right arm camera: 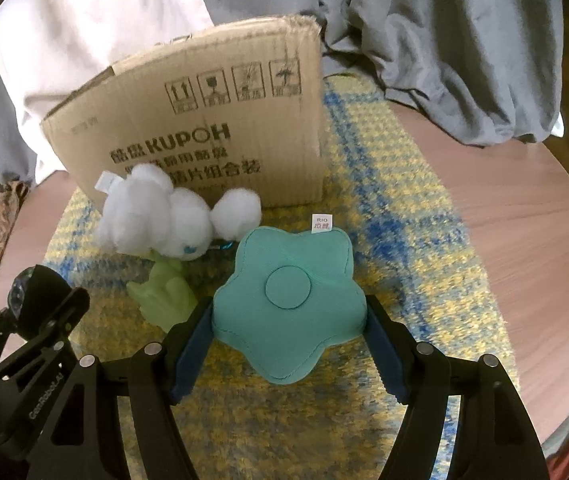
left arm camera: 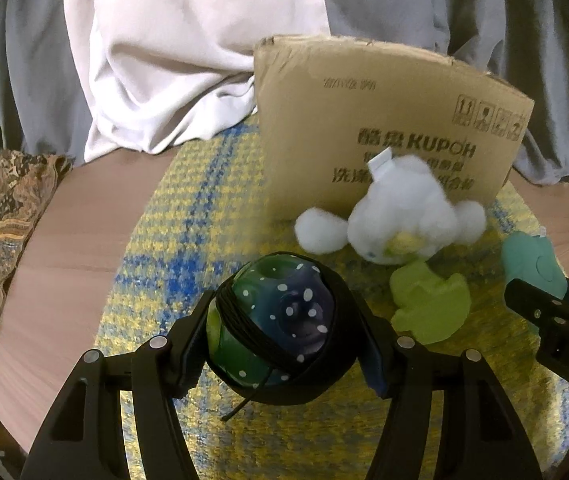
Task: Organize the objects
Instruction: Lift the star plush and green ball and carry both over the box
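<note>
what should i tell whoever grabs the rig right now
Left gripper: shut on the spotted ball.
Right gripper: shut on the teal star.
On the mat in front of the box: white plush and green toy, untouched.
Done: ball and star gripped.
Left: probably put both in the box, then the plush and green toy. The inside of the box is not visible.

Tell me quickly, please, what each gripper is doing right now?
Left gripper: shut on the spotted ball.
Right gripper: shut on the teal star cushion.
</note>
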Demonstrator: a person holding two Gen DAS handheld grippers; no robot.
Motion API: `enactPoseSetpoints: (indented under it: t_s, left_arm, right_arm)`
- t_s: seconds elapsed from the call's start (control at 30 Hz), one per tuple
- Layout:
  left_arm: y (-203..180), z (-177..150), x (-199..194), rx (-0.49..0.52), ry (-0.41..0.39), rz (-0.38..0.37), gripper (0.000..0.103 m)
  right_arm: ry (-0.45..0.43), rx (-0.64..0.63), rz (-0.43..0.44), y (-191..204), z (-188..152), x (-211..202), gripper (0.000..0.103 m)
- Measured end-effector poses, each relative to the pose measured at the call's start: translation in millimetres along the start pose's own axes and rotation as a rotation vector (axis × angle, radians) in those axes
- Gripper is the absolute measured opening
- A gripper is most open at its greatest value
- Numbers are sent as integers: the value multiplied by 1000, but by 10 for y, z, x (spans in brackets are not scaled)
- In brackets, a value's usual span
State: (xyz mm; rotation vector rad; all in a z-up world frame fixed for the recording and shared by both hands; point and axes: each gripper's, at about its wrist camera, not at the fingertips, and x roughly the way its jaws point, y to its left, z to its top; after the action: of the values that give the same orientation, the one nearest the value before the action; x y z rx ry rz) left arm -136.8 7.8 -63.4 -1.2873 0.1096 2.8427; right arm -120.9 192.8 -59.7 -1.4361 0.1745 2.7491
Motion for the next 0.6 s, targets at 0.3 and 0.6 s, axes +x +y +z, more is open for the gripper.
enactPoseSetpoints:
  t_s: [0.3,0.6]
  left_arm:
    - [-55,189,-261,14,-52,-13,63]
    - [-87,359,-449,21,-100,-26,63]
  right_arm:
    - [-58,4,-1,-44,135,-262,72]
    - [-110,3,-3,-54,263,-514,72]
